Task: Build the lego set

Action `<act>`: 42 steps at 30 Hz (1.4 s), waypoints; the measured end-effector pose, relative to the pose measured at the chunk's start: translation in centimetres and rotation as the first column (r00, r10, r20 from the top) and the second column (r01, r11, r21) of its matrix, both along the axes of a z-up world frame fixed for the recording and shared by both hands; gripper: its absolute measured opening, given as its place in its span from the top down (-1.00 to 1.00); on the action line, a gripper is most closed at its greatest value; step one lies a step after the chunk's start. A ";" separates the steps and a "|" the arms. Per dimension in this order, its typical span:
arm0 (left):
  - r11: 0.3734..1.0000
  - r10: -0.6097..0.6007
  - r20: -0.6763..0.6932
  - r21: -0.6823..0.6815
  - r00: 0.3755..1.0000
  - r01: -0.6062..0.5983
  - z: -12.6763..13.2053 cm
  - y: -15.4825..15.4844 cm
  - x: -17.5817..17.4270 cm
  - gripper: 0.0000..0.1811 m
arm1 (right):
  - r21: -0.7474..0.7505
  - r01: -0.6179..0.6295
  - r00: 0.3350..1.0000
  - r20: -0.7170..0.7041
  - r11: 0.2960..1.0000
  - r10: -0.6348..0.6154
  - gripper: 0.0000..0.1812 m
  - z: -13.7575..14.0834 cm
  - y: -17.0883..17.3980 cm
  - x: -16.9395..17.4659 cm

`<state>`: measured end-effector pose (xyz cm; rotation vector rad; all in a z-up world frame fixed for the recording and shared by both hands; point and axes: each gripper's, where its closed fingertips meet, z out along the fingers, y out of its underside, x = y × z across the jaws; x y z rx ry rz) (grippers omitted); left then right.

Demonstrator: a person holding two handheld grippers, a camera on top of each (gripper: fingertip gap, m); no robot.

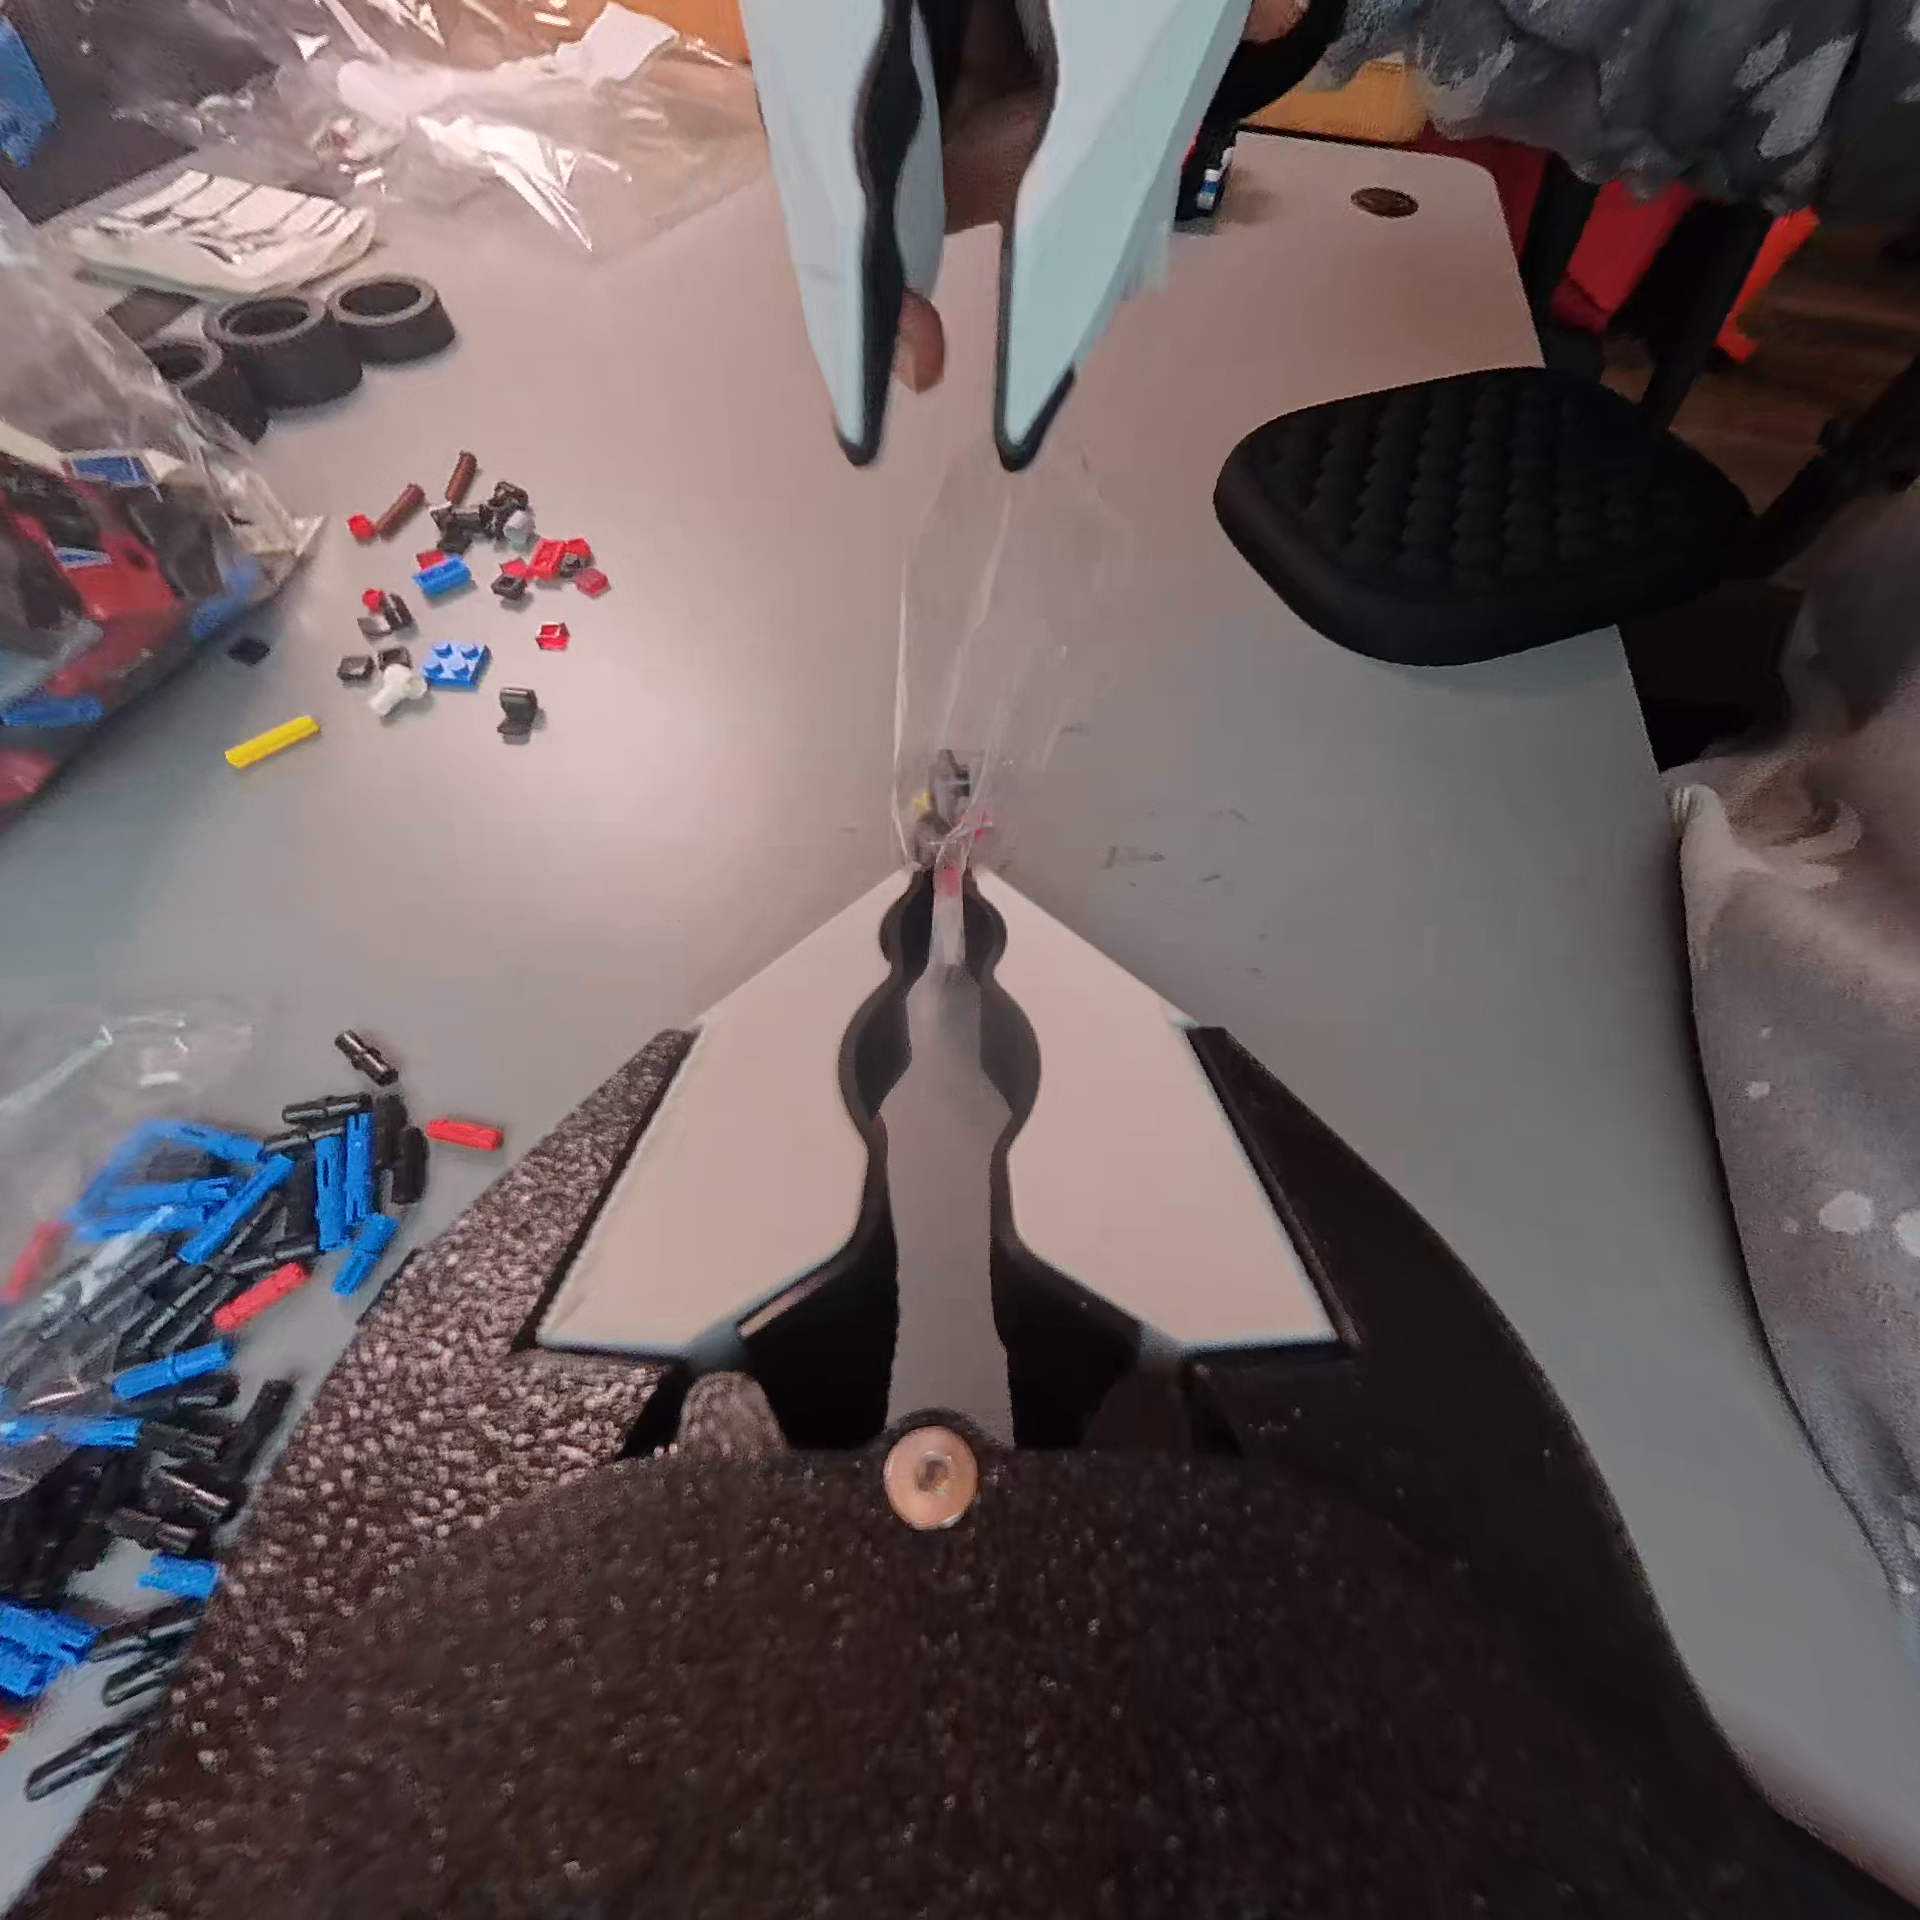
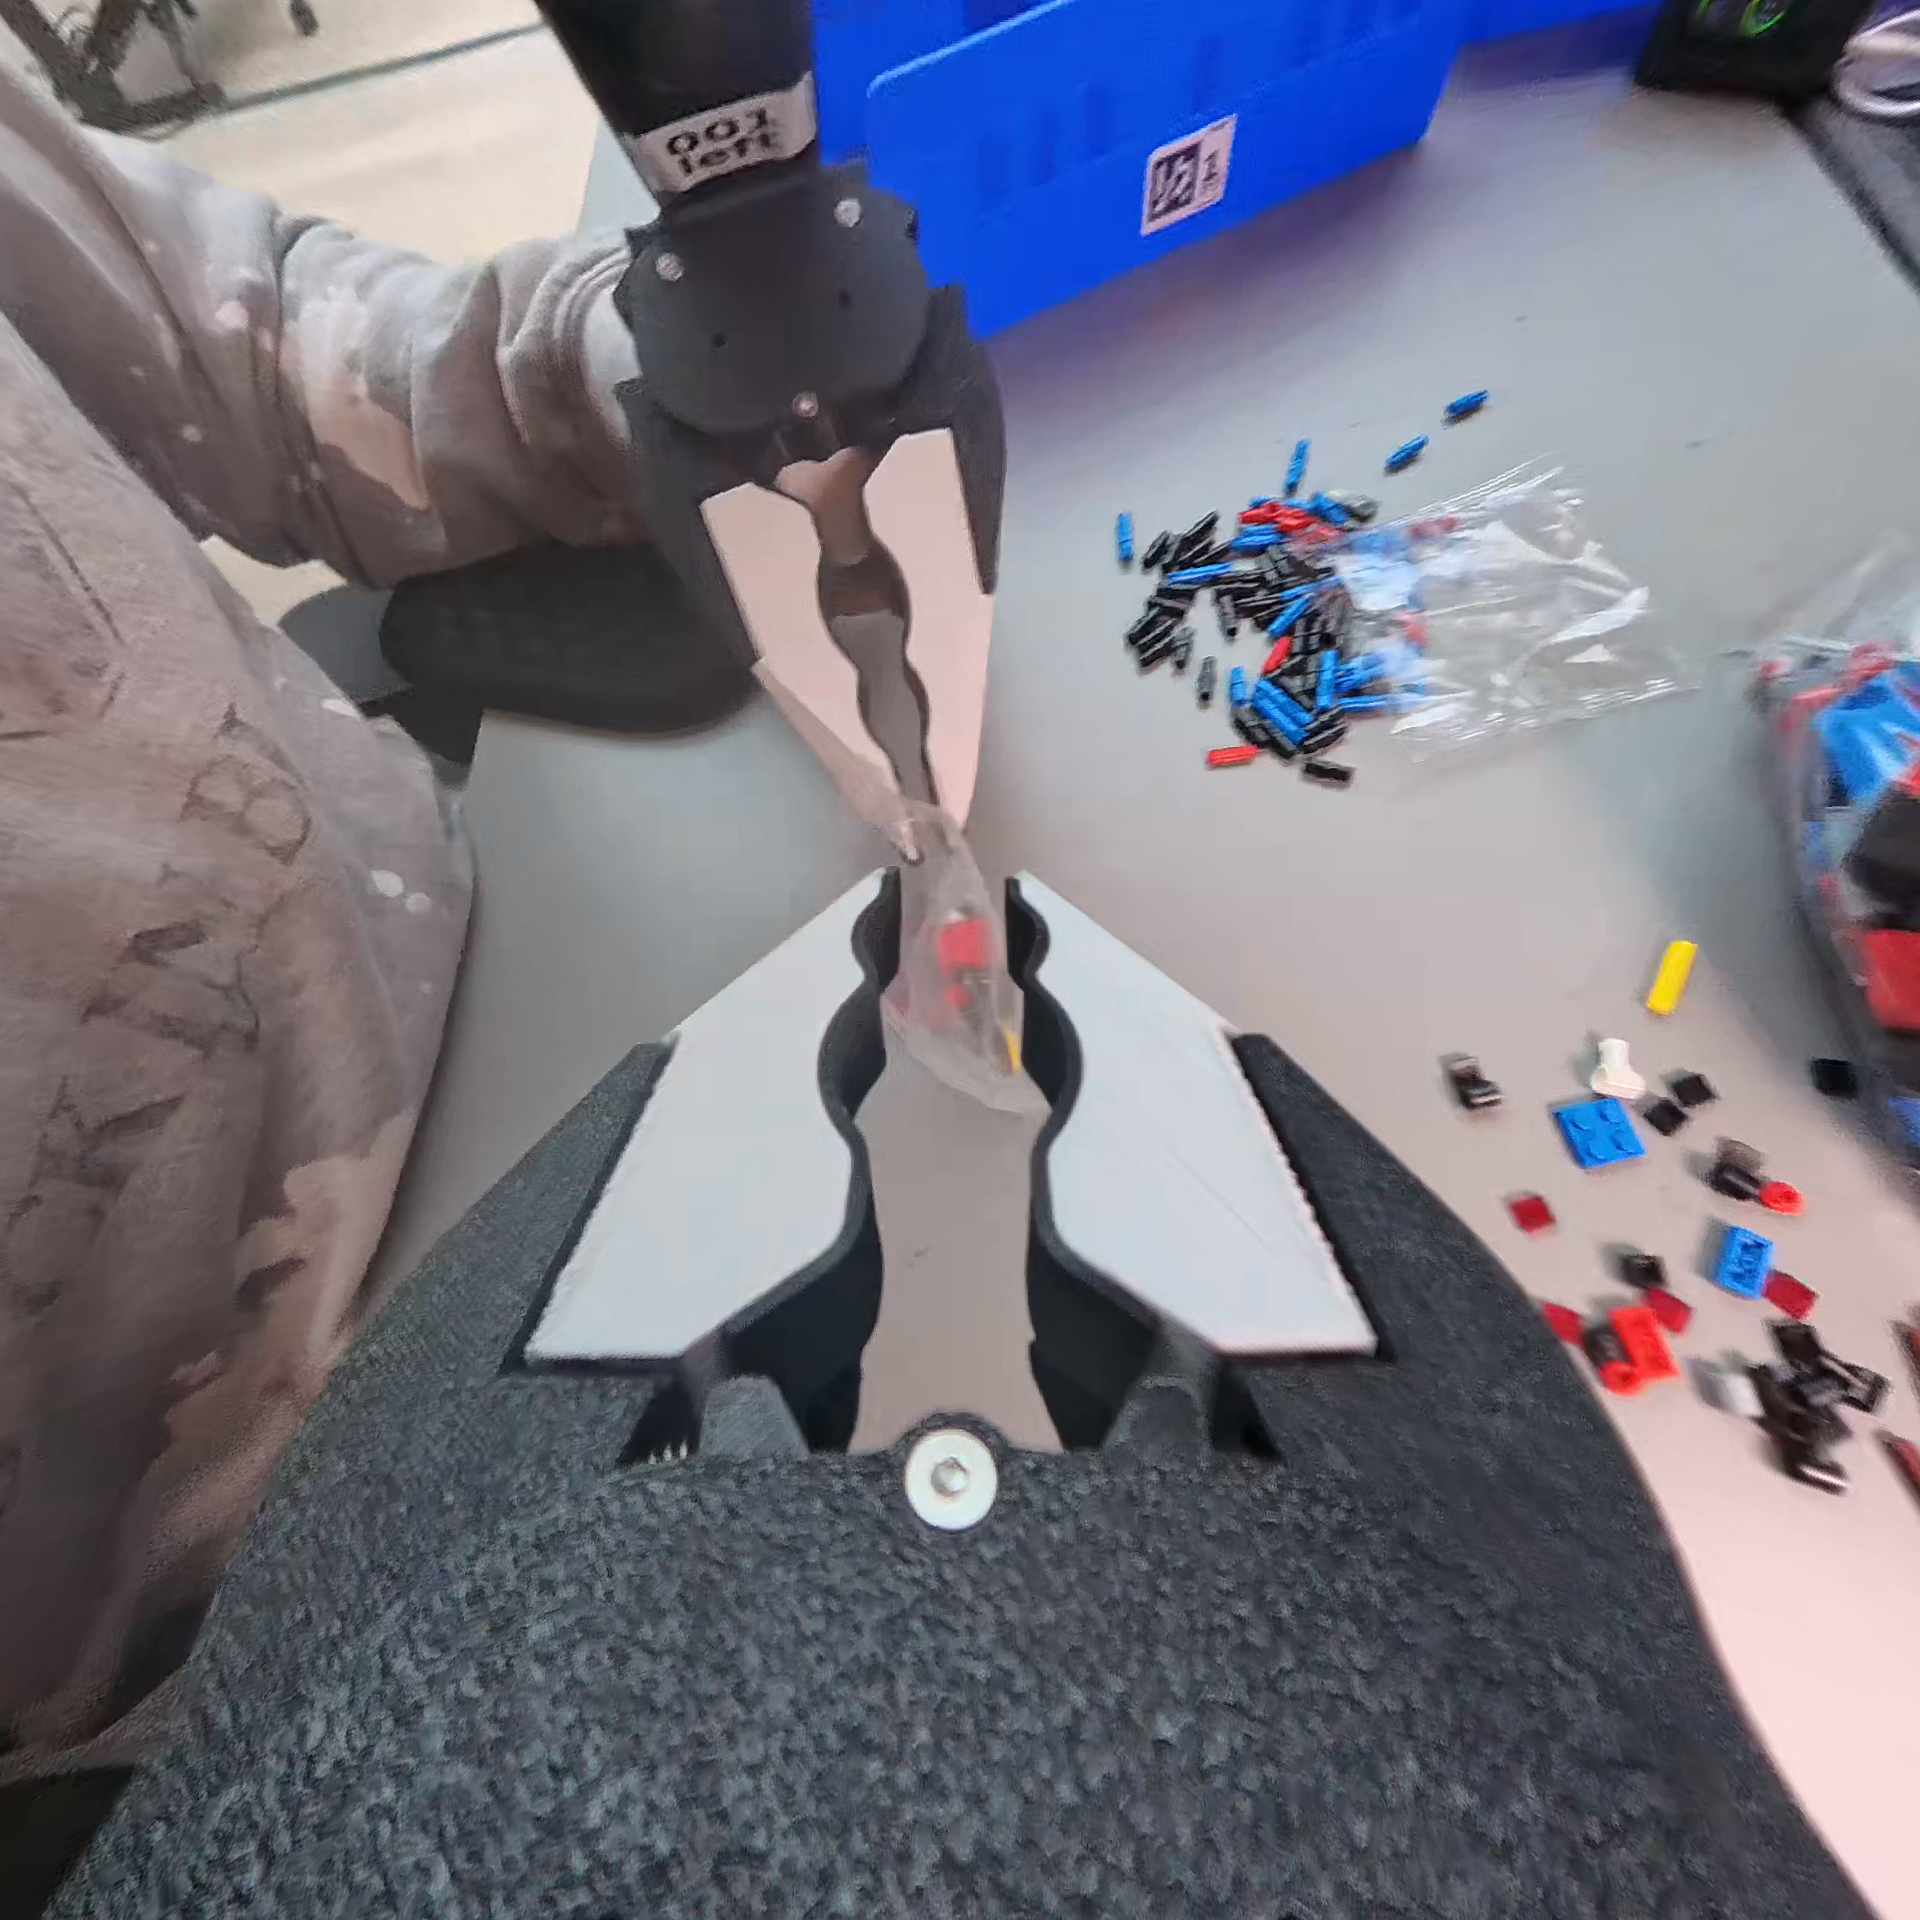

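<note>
A small clear plastic bag (image 1: 971,665) with a few red, yellow and dark lego pieces hangs above the grey table (image 1: 727,831). My left gripper (image 1: 943,871) is shut on one end of it. The right wrist view shows the left gripper (image 2: 920,831) coming in from above and pinching the bag (image 2: 951,966). My right gripper (image 2: 951,883) is open, and the bag lies in the gap between its fingers. In the left wrist view the right gripper (image 1: 940,452) points down, just above the bag's far end.
Loose small pieces (image 1: 457,592) and a yellow piece (image 1: 272,741) lie at the left. A pile of blue and black pins (image 1: 208,1247) spills from a clear bag. Black tyres (image 1: 312,332), a larger parts bag (image 1: 94,582), a blue bin (image 2: 1143,135), a black chair seat (image 1: 1486,509). The left gripper's tips are roughly 7 cm from the right gripper's. The yellow piece (image 1: 272,741) is about equally far from each gripper, around 20 cm. Look for it in the right wrist view (image 2: 1669,968) too.
</note>
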<state>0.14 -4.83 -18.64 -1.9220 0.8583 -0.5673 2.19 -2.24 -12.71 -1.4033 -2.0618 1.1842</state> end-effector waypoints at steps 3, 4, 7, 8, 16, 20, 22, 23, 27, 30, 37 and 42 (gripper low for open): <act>0.999 0.013 0.042 -0.035 0.999 -0.012 0.1 0.2 -0.3 0.94 | 0.067 0.146 0.987 -0.074 0.987 -0.141 0.79 -0.7 6.1 -1.3; 0.999 0.011 0.050 -0.034 0.999 -0.009 0.2 0.2 -0.4 0.94 | 0.129 0.191 0.981 -0.056 0.973 -0.185 0.81 -2.2 8.3 -1.6; 0.999 0.024 0.053 -0.040 0.998 -0.022 0.2 0.4 -0.5 0.94 | 0.264 0.201 0.975 0.036 0.944 -0.218 0.80 -7.5 11.8 -2.2; 0.999 0.028 0.053 -0.042 0.998 -0.026 0.1 0.4 -0.6 0.94 | 0.270 0.195 0.974 0.058 0.943 -0.218 0.80 -8.7 12.2 -2.6; 0.990 0.096 0.069 -0.110 0.993 -0.088 -0.4 1.1 -1.6 0.93 | 0.280 0.101 0.984 0.111 0.955 -0.137 0.91 -10.1 12.5 -3.9; 0.984 0.123 0.073 -0.137 0.990 -0.112 -0.6 1.3 -1.9 0.93 | 0.081 0.053 0.997 -0.062 0.995 -0.048 0.91 -3.5 8.8 -4.0; 0.984 0.121 0.076 -0.141 0.990 -0.109 -0.6 1.3 -1.8 0.93 | 0.017 -0.030 0.990 -0.136 0.999 0.032 0.91 0.2 5.9 -3.4; 0.984 0.121 0.076 -0.141 0.990 -0.109 -0.6 1.4 -1.8 0.93 | 0.005 -0.082 0.986 -0.148 0.997 0.082 0.91 1.4 4.4 -2.9; 0.984 0.123 0.071 -0.138 0.990 -0.112 -0.6 1.4 -1.8 0.93 | 0.082 -0.184 0.978 -0.080 0.979 0.191 0.91 1.2 1.0 -1.9; 0.984 0.127 0.067 -0.134 0.990 -0.117 -0.6 1.3 -1.9 0.93 | 0.118 -0.181 0.981 -0.048 0.976 0.188 0.87 0.1 0.8 -2.0; 0.983 0.133 0.072 -0.137 0.989 -0.122 -0.5 1.3 -2.0 0.93 | 0.115 0.033 0.992 -0.126 0.993 -0.018 0.79 1.5 6.9 -3.0; 0.983 0.132 0.074 -0.141 0.989 -0.121 -0.5 1.3 -2.0 0.93 | 0.304 0.200 0.969 0.078 0.932 -0.233 0.78 -6.4 15.7 -3.0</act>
